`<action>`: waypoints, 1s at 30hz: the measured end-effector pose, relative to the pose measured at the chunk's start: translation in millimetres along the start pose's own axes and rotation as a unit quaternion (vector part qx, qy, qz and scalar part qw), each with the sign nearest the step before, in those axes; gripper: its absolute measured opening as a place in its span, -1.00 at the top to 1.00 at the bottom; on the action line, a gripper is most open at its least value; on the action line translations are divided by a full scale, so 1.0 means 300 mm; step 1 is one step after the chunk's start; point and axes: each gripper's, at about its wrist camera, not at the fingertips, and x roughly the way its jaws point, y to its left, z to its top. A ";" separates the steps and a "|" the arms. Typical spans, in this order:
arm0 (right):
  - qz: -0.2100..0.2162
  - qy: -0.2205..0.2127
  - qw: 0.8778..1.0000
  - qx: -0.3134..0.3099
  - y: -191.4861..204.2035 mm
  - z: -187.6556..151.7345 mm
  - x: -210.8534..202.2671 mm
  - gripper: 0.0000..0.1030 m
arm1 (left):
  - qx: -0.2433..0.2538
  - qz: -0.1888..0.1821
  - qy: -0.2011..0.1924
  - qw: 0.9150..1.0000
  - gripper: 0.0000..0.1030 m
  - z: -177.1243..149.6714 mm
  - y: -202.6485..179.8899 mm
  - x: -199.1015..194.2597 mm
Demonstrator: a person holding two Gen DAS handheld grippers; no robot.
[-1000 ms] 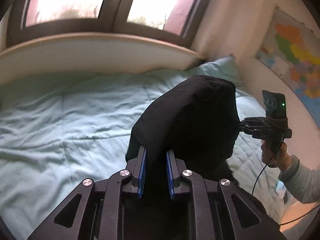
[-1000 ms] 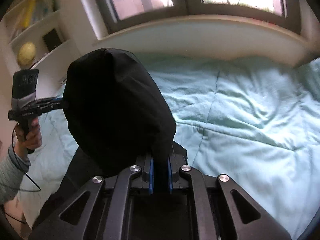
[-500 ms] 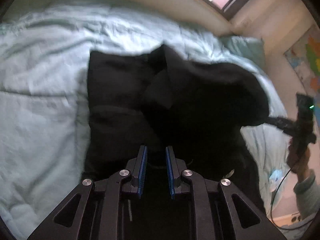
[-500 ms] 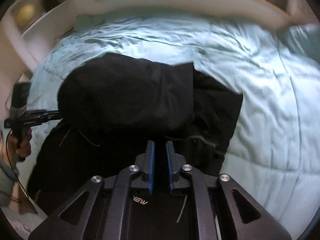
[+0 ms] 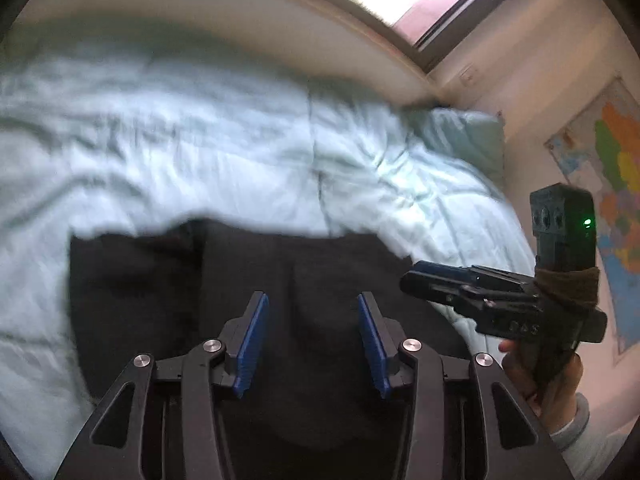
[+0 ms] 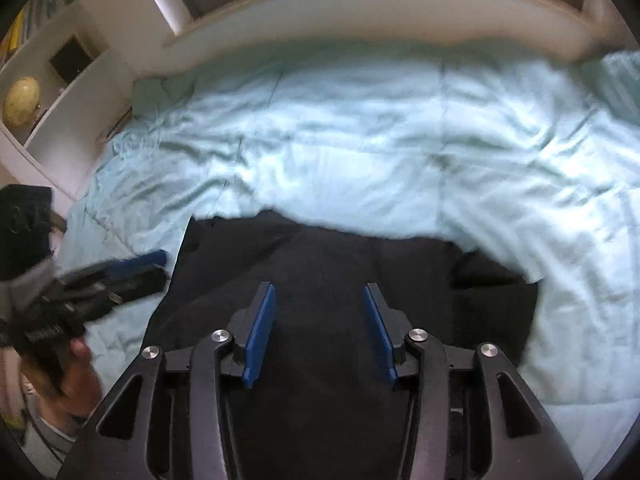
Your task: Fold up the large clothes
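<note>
A black garment (image 5: 160,288) lies folded flat on the light blue bedspread (image 5: 200,152); it also shows in the right wrist view (image 6: 320,264). My left gripper (image 5: 310,304) is open and empty just above the garment's near part. My right gripper (image 6: 319,294) is open and empty above the garment too. The right gripper also shows at the right in the left wrist view (image 5: 416,276), over the garment's right edge. The left gripper shows blurred at the left in the right wrist view (image 6: 156,264), beside the garment's left edge.
A curved headboard (image 6: 360,12) and window run along the far side of the bed. A pillow (image 5: 464,136) lies at the far right. A wall map (image 5: 612,184) hangs at the right. White shelves (image 6: 52,92) with a globe stand at the left.
Both grippers have let go of the black garment and opened. The garment, held up a second ago, was laid forward and now lies flat on the bed. Both grippers have drawn back.
</note>
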 end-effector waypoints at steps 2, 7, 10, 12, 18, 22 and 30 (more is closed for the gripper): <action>0.041 0.032 0.998 -0.026 0.018 -0.092 0.043 0.04 | -0.002 0.000 0.021 1.000 0.15 -0.089 0.038 0.018; 0.050 0.088 0.991 -0.087 0.054 -0.384 0.142 0.04 | -0.039 0.019 0.062 0.997 0.15 -0.334 0.141 0.052; 0.000 0.104 0.989 -0.110 0.036 -0.506 0.282 0.04 | -0.065 0.032 0.060 0.996 0.24 -0.384 0.186 0.144; -0.016 0.081 0.988 -0.127 0.043 -0.546 0.312 0.02 | -0.067 0.060 0.055 0.994 0.30 -0.406 0.194 0.201; -0.019 0.113 0.987 -0.111 0.057 -0.535 0.237 0.01 | -0.065 0.059 0.054 0.995 0.31 -0.395 0.153 0.140; -0.036 0.069 0.988 -0.132 0.075 -0.511 0.068 -0.03 | -0.023 0.047 0.016 0.999 0.30 -0.345 0.054 -0.025; -0.084 0.027 0.995 -0.036 -0.080 -0.350 0.111 -0.23 | -0.005 0.037 0.015 0.999 -0.01 -0.276 0.000 0.062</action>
